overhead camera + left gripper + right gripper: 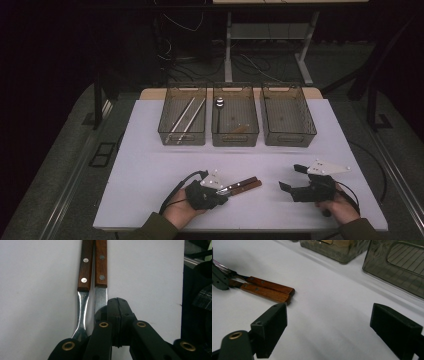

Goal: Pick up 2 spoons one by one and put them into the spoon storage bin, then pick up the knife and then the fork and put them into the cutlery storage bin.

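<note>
A: How much open room is around the left hand-held gripper?

B: Plenty. It sits near the front edge of the white table, with bare surface ahead of it up to the three smoky plastic bins well beyond. To its right, bare white surface lies between it and the right hand-held gripper, which is well apart from it and also near the front edge.

A: And the jaws of the left one?

B: Pressed together, pad against pad. In the left gripper view the closed tips lie just right of the steel blade of a wooden-handled table knife. Whether they touch the blade I cannot tell. They clamp nothing.

A: Where exactly are the utensils?

B: Two lie side by side, touching, straight ahead of the left hand-held gripper's tips: the knife and, to its left, a second wooden-handled utensil with a narrow steel neck; its head is hidden under the gripper body. Handles point away from the gripper.

A: Right hand-held gripper?

B: Jaws spread wide, nothing between them, just bare table. The handle ends lie ahead and to the left of its left jaw.

A: Materials?

B: Reddish-brown wood handles, flat-sided, each with two metal rivets; polished steel; matte black blocky jaws with brass pins.
</note>
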{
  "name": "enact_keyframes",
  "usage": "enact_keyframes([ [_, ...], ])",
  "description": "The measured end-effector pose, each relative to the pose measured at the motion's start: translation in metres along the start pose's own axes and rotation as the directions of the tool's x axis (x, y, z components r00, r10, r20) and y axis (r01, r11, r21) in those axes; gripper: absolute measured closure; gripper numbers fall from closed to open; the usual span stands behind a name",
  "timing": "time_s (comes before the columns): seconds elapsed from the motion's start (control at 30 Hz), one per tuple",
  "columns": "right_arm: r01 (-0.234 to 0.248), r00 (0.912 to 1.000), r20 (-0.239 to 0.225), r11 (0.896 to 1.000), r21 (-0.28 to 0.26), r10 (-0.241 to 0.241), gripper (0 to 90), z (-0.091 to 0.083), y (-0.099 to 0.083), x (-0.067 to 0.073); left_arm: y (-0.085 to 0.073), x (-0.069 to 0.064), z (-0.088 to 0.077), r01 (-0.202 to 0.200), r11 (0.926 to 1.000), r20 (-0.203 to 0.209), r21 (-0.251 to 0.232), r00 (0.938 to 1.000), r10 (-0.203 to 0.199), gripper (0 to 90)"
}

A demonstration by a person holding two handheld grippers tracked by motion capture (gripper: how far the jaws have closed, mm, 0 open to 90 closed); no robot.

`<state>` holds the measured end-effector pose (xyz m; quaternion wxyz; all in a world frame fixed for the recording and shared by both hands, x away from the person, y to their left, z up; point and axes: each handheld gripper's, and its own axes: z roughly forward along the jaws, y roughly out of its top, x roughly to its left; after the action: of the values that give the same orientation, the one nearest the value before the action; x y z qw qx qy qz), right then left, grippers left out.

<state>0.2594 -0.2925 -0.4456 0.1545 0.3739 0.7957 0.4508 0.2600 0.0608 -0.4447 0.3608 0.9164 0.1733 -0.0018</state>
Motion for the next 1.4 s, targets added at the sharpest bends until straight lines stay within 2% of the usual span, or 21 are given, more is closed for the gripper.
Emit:
enact_keyframes([
  [0.2,0.0,1.0,-0.001,1.0,-0.005,0.0,14.4,-0.002,0.0,0.001,0.001,0.0,-0.001,-0.026,0.9995,-0.024,0.019,0.9994,0.027,89.5],
  [0.47,-0.001,1.0,0.002,1.0,-0.004,0.001,14.4,-0.001,0.001,0.0,0.002,0.001,-0.001,-0.036,0.9991,-0.051,0.024,0.998,0.037,89.6],
  [0.67,-0.002,1.0,0.0,1.0,-0.002,0.002,14.4,-0.001,0.001,0.001,0.002,0.001,0.001,-0.013,0.9999,-0.076,0.003,0.997,0.013,89.6],
  [0.7,0.0,1.0,0.0,1.0,-0.004,0.0,14.3,-0.001,0.001,0.0,0.003,0.003,-0.001,-0.035,0.9991,-0.081,0.024,0.9961,0.037,89.6],
  [0.8,-0.001,1.0,0.0,1.0,-0.008,0.001,14.3,-0.002,0.001,0.001,0.004,0.003,0.0,-0.043,0.9987,-0.098,0.025,0.9941,0.046,89.6],
  [0.87,-0.001,1.0,0.0,1.0,-0.009,0.001,14.3,-0.002,0.001,0.001,0.004,0.003,0.001,-0.028,0.9996,-0.108,0.008,0.9937,0.029,89.6],
  [0.9,-0.001,1.0,0.001,1.0,-0.008,0.001,14.4,-0.001,0.001,0.001,0.004,0.004,0.001,-0.028,0.9996,-0.111,0.007,0.9934,0.029,89.6],
  [0.93,-0.001,1.0,0.001,1.0,-0.006,0.001,14.4,-0.001,0.001,0.001,0.005,0.006,0.0,-0.046,0.9987,-0.11,0.024,0.9927,0.048,89.5],
  [1.4,0.001,1.0,-0.001,1.0,-0.004,-0.001,14.4,-0.001,0.001,0.001,0.009,0.012,0.004,-0.056,0.9982,-0.142,0.021,0.9882,0.058,89.5],
])
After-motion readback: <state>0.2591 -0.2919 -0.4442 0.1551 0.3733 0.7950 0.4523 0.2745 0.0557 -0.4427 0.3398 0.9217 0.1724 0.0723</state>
